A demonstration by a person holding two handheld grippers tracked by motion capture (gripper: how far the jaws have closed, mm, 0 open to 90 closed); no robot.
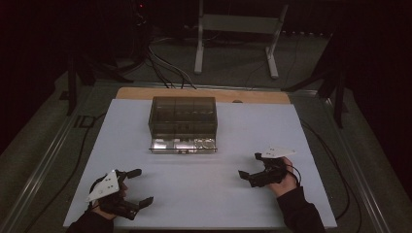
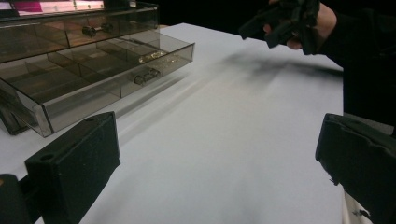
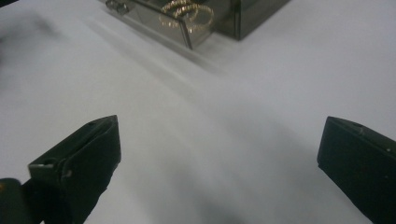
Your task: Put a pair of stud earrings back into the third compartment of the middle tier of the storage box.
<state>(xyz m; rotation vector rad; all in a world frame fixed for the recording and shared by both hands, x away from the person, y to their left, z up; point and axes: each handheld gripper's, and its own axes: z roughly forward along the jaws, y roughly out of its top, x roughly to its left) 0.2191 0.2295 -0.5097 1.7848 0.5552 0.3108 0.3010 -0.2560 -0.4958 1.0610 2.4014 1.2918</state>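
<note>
Left gripper [image 1: 138,187]: jaws spread wide, nothing between them, held low over the white table top [image 1: 194,194] at the person's near left corner. In the left gripper view the jaws stand far apart at the bottom corners with bare white surface between.

Right gripper [image 1: 248,167]: jaws also wide apart and empty, held just above the table at the near right. It appears far ahead and to the right in the left gripper view [image 2: 280,23], gripped in a hand [image 2: 322,21] with a dark sleeve.

Smoked clear drawer box [image 1: 182,116]: sits ahead of both grippers, well apart from each, closer to the far edge of the table. Its lowest drawer [image 1: 182,144] is pulled out toward the person. From the left gripper the box lies ahead and to the left [image 2: 70,60]; divided compartments visible through the walls, small metal pieces in some, too small to identify. From the right gripper the drawer's corner lies ahead [image 3: 187,23], slightly left of centre; gold rings [image 3: 187,14] lie in the end compartment.

Neither gripper touches the box.
</note>
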